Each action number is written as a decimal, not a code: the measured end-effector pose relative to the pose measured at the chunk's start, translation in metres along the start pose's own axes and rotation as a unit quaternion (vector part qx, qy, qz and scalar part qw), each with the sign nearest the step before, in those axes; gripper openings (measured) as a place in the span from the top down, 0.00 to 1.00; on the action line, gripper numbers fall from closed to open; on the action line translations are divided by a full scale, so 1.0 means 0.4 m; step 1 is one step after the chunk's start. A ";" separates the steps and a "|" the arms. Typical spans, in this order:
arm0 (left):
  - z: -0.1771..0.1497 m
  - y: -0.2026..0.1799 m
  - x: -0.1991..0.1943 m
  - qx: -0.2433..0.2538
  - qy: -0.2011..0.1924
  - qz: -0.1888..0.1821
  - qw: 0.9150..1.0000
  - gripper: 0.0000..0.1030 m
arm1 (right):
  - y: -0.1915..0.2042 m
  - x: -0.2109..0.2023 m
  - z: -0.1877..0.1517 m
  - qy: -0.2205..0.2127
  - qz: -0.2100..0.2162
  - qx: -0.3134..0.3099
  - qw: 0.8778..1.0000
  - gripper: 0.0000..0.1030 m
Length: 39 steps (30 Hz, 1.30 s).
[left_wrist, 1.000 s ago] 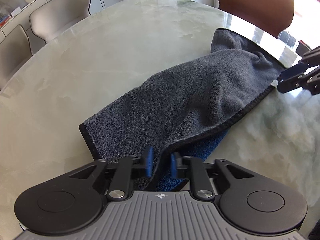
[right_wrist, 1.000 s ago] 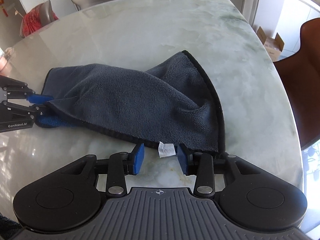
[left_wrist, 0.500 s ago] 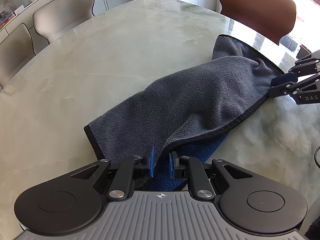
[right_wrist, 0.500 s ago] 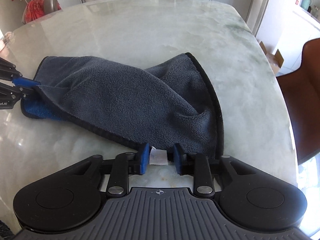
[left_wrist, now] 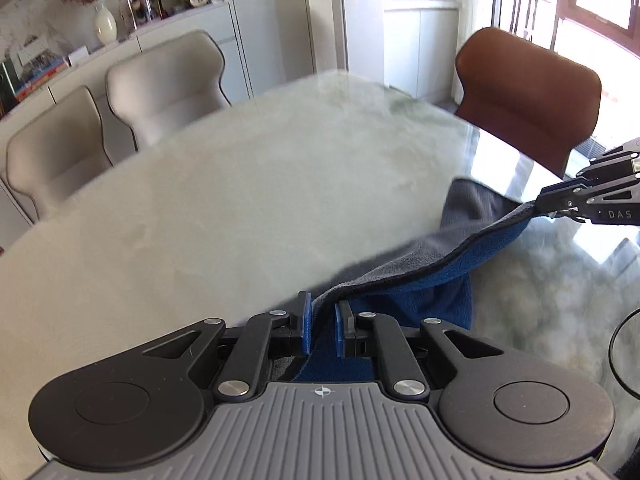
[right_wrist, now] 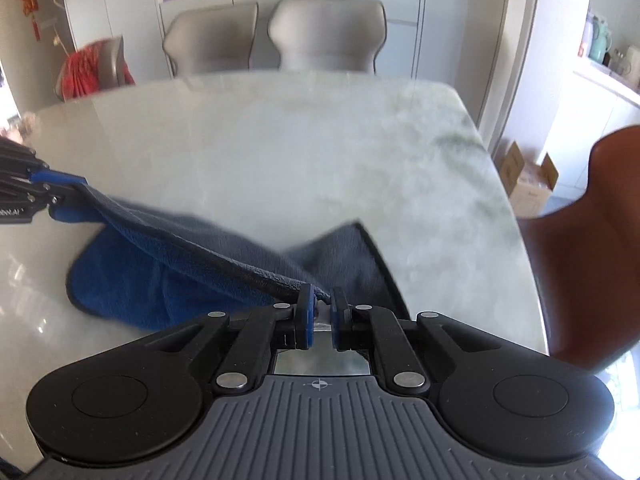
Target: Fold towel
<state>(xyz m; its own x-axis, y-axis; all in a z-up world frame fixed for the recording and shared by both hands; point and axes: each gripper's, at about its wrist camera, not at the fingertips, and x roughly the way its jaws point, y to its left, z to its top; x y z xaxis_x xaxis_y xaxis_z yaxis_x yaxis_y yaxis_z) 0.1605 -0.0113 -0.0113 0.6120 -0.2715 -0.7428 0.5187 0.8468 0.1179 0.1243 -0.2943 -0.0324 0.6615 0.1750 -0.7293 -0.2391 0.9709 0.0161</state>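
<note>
While the towel (left_wrist: 432, 264) sags over the table (left_wrist: 200, 220), left gripper (left_wrist: 323, 328) and right gripper (right_wrist: 321, 316) each pinch 1 corner.

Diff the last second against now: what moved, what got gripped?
The right gripper closed on the towel edge by the white tag. Both grippers lifted that edge, exposing the blue underside. The left gripper kept its grip; the towel's far part still rests on the table.

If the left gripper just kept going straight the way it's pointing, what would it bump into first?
Probably nothing soon: the left gripper is shut on the towel, and ahead lies bare marble table. Beyond its far edge, depth is unclear.
</note>
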 end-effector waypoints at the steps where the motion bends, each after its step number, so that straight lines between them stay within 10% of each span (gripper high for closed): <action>1: 0.009 0.002 -0.003 0.000 -0.005 0.001 1.000 0.90 | 0.002 -0.003 0.010 -0.005 0.001 -0.009 1.000 0.92; 14: 0.083 -0.004 0.058 0.007 -0.007 -0.003 1.000 0.90 | 0.083 0.133 -0.058 0.035 -0.010 -0.155 0.987 0.89; 18: 0.095 0.002 0.067 0.006 -0.013 -0.003 1.000 0.90 | 0.098 0.124 -0.070 0.023 -0.010 -0.173 0.985 0.66; 22: 0.094 0.009 0.073 0.003 -0.010 -0.002 1.000 0.90 | 0.097 0.139 -0.089 0.033 -0.053 -0.190 0.980 0.66; 39: -0.077 -0.047 0.143 0.024 0.094 -0.057 0.994 0.81 | 0.054 0.172 -0.094 0.036 -0.117 -0.195 0.973 0.52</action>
<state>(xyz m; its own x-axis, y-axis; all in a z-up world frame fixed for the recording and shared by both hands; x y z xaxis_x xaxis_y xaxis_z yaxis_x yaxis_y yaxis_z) 0.1671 -0.0287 -0.0763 0.4283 -0.2708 -0.8621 0.6089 0.7914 0.0539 0.1377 -0.2674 -0.1080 0.6824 -0.0691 -0.7277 -0.3490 0.8440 -0.4074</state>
